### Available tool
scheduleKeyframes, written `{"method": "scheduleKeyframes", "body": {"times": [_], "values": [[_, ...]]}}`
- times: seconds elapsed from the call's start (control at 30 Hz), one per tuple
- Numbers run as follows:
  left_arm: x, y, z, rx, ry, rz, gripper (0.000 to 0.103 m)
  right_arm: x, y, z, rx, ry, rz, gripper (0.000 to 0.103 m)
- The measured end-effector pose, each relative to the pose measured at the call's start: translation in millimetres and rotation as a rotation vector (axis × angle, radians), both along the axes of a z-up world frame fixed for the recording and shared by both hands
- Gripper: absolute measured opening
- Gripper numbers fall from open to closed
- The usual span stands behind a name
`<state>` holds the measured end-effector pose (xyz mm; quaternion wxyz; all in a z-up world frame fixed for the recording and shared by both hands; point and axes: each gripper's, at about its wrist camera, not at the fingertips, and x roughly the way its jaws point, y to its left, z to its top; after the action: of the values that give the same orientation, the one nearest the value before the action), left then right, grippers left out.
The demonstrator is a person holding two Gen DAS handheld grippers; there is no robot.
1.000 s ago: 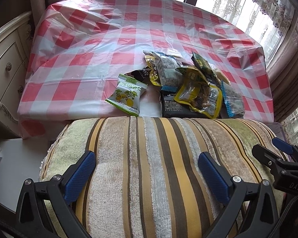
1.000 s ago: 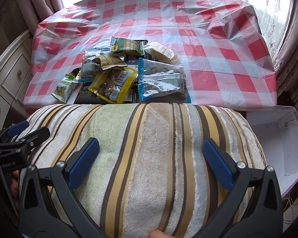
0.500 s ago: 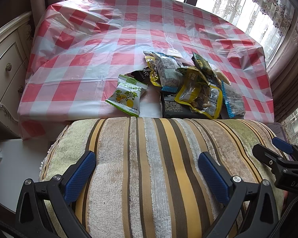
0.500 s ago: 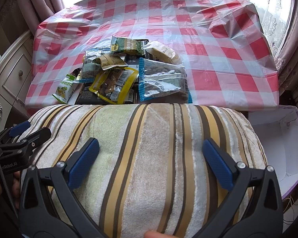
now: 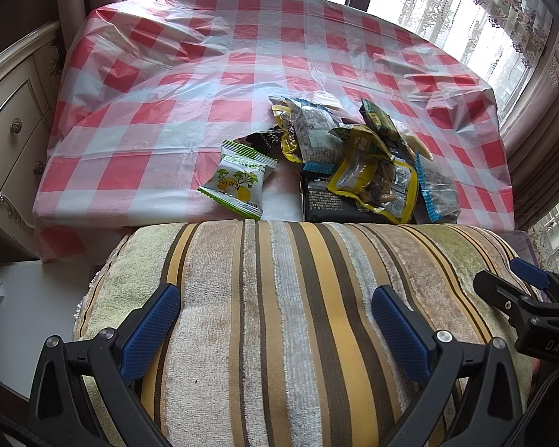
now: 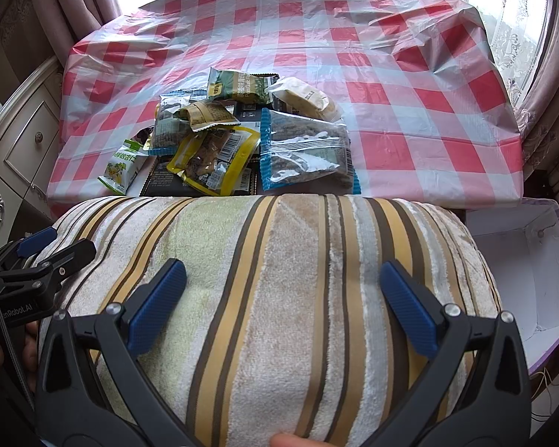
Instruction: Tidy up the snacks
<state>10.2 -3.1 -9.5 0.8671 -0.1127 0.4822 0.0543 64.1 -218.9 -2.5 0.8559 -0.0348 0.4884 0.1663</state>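
- At nine o'clock in the left wrist view we see a cream cabinet [image 5: 11,138] with round knobs, just beside the table's left edge.
- Our left gripper [image 5: 275,316] sits at six o'clock with its blue pads [image 5: 151,329] wide apart and nothing between them, above a striped cushion [image 5: 298,298] that fills the lower half of the view.
- Past the cushion's far edge lies the table under a red-and-white checked plastic cloth [image 5: 175,85]; from ten to one o'clock the cloth is bare, though wrinkled.
- The green-and-white snack packet [image 5: 238,178] lies alone at the centre, near the table's front edge, printed "2026 01" and a further number we cannot make out.
- Just to its right, the snack pile [image 5: 357,156] spreads toward three o'clock, touching the front edge; a dark wrapper at its left reads "OCOLA", the rest hidden.
- In the right wrist view a yellow pouch [image 6: 216,160] with barcodes lies on a black pack, and a blue-edged clear bag [image 6: 305,149] lies at the pile's right side.
- Our right gripper [image 6: 283,305] also rests spread open and empty above the cushion.
- At four o'clock an open white box [image 6: 533,272] stands just beside the cushion, below the table's right corner.
- The other tool's bodies show "DAS" and "enRobot.AI".
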Motion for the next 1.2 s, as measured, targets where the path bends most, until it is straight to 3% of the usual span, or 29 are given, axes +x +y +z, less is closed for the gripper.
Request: {"method": "scheduleKeyframes", "body": {"times": [0.97,1.2], "values": [[1.3,1.0,0.6,0.003,0.0,0.005,0.103,-0.9,-2.6,0.7,0.013,0.001,0.012,0.103],[17.9,10.3,2.1,-0.002,0.003,0.039,0.1,21.1,-2.2,3.5,0.018,0.017,-0.005,0.103]]}}
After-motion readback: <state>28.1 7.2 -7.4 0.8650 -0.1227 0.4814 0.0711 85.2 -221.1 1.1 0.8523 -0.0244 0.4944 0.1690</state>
